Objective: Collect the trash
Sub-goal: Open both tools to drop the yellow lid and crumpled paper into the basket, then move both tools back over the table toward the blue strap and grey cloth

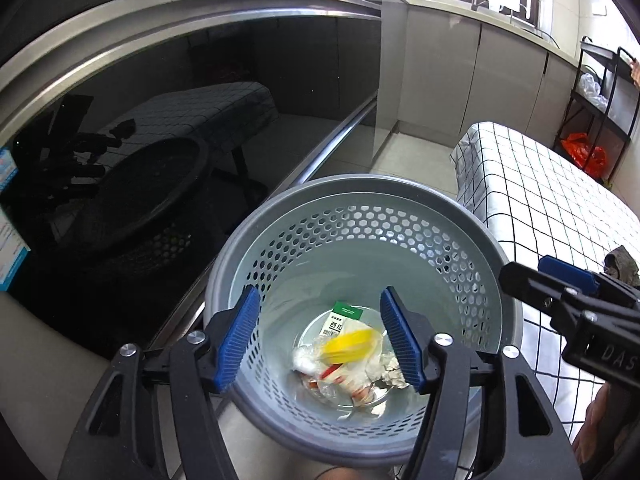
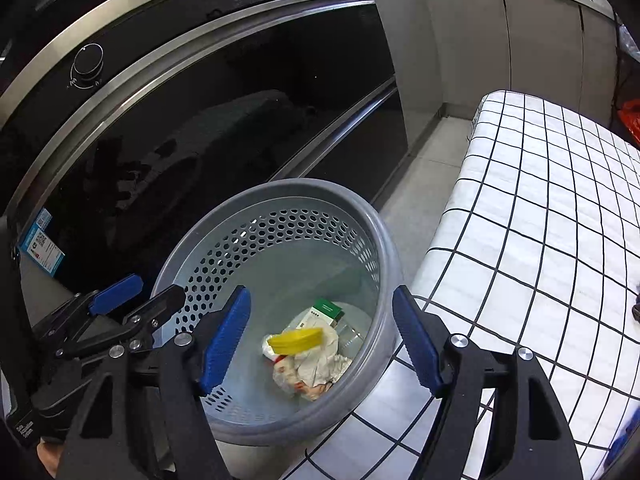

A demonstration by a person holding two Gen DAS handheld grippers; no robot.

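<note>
At lower centre of both views, the left gripper (image 1: 320,344) and right gripper (image 2: 322,344) were held with jaws spread and empty over the bin (image 1: 508,280), where light, crushable trash (image 2: 316,364) lay, best pinched gently at folds.

I'm seeing the yellow piece (image 1: 347,345) smeared by blur over the bin's (image 1: 505,264) bottom, so I can't tell its shape there (the right view shows it sharper, still not what it is). The wrappers (image 1: 352,376) under it are partly covered, and the carton's (image 1: 344,318) print is too small for me to read in full. The bin's near rim is hiding behind the left gripper (image 1: 320,346) frame. The right gripper (image 2: 320,344) is covering the table's (image 2: 540,264) near corner. A dark lump (image 1: 622,264) on the cloth is sitting too close to the edge to identify. The shelf (image 1: 600,92) is being cut off at the right edge.
</note>
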